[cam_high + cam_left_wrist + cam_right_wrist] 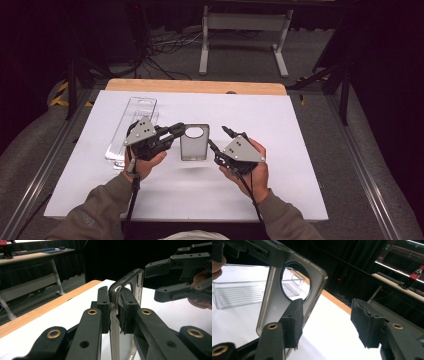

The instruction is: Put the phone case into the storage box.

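Note:
A grey see-through phone case (194, 145) with a round camera hole hangs upright just over the white table top (280, 125). My left gripper (179, 129) is shut on its upper left edge; in the left gripper view the pads of that gripper (115, 305) pinch the case's (138, 287) rim. My right gripper (218, 136) stands open just right of the case. In the right gripper view its pads (329, 320) are wide apart with nothing between them, and the case (274, 302) stands against the outer side of the left pad. The right gripper (153, 281) also shows in the left gripper view.
A long clear plastic tray (132, 125) lies at the left, behind my left gripper, and shows again as the tray (237, 292) behind the case. A wooden strip (195, 86) edges the table's far side. A white metal frame (245, 35) stands on the floor beyond.

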